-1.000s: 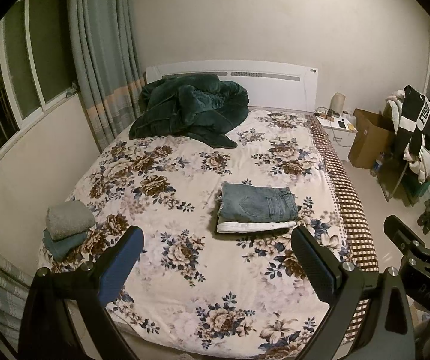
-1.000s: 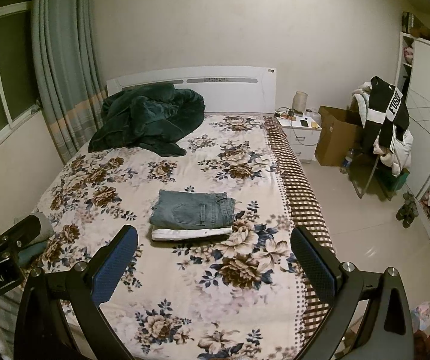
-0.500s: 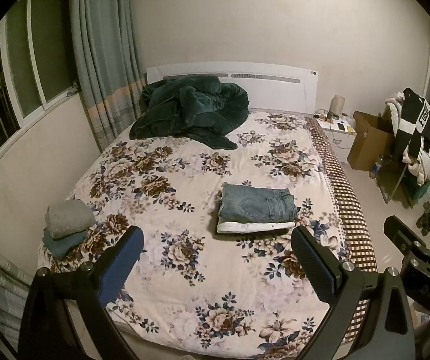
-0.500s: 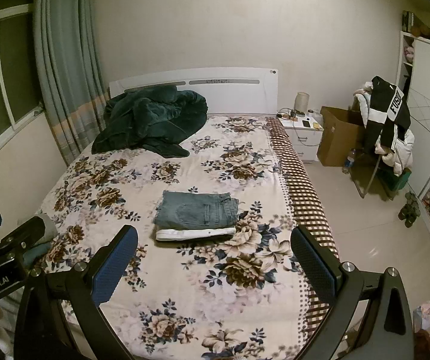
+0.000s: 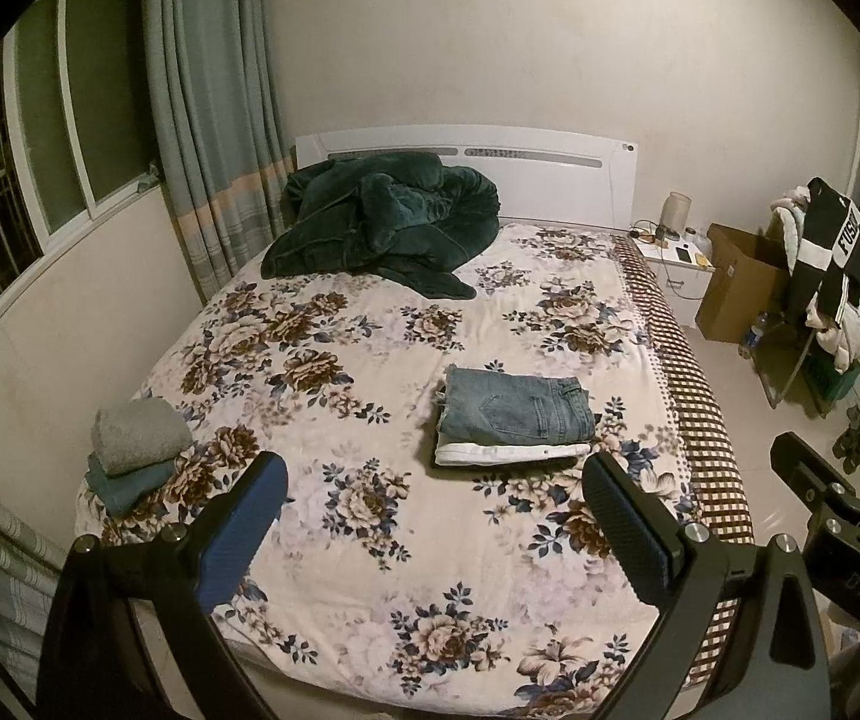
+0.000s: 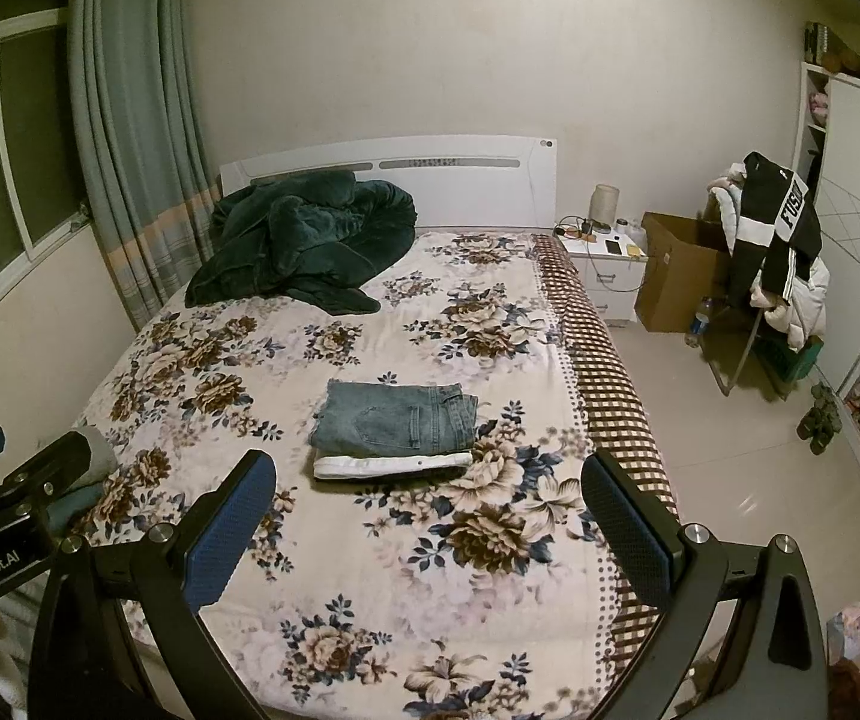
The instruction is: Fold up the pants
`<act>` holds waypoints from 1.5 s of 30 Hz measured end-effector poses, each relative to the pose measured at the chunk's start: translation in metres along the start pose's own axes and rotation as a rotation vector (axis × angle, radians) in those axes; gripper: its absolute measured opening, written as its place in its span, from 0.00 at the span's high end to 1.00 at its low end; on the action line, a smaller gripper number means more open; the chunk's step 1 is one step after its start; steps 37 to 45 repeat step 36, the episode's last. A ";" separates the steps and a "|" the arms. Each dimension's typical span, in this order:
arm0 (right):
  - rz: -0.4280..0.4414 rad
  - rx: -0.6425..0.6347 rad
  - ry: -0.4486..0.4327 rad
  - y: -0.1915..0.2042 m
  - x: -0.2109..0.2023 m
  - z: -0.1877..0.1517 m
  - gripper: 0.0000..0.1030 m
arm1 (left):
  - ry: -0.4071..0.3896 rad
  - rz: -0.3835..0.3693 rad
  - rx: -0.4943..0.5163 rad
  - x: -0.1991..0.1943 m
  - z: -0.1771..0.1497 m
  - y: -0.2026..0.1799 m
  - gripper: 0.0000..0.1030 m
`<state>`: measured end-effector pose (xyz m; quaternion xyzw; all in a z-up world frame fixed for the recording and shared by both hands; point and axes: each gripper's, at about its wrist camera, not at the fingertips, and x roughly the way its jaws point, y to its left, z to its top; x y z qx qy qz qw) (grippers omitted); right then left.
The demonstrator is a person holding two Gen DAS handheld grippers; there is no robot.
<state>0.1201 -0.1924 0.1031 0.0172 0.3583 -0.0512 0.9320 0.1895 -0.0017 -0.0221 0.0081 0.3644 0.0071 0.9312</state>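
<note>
Folded blue jeans (image 5: 517, 408) lie on top of a folded white garment (image 5: 511, 454) in the middle of the floral bed (image 5: 369, 516). They also show in the right wrist view (image 6: 396, 420), with the white garment (image 6: 392, 467) under them. My left gripper (image 5: 434, 531) is open and empty, held above the foot of the bed, short of the stack. My right gripper (image 6: 428, 531) is open and empty, beside it to the right.
A dark green blanket (image 5: 384, 219) is heaped at the headboard. Folded grey and teal clothes (image 5: 132, 447) sit at the bed's left corner. A nightstand (image 6: 607, 267), cardboard box (image 6: 679, 279) and clothes-draped chair (image 6: 775, 264) stand right of the bed. Curtains (image 5: 213, 120) hang on the left.
Both grippers have drawn back slightly from the bed, still open. The folded stack has not moved.
</note>
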 end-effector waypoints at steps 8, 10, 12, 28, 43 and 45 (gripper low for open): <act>0.001 0.003 0.001 -0.001 0.000 -0.001 0.00 | 0.000 0.002 0.000 0.000 -0.001 -0.001 0.02; -0.002 0.001 0.000 0.000 0.000 -0.001 0.00 | 0.001 0.001 0.000 -0.001 -0.001 -0.001 0.02; 0.001 0.003 0.001 -0.001 -0.001 -0.002 0.00 | 0.000 0.003 0.001 0.000 -0.001 -0.001 0.02; 0.007 0.002 0.000 0.006 0.002 -0.002 0.00 | 0.000 0.004 0.001 0.000 -0.002 -0.002 0.02; 0.009 0.007 0.003 0.009 0.002 -0.003 0.00 | -0.012 0.006 -0.007 -0.005 -0.003 0.007 0.02; 0.009 0.007 0.003 0.009 0.002 -0.003 0.00 | -0.012 0.006 -0.007 -0.005 -0.003 0.007 0.02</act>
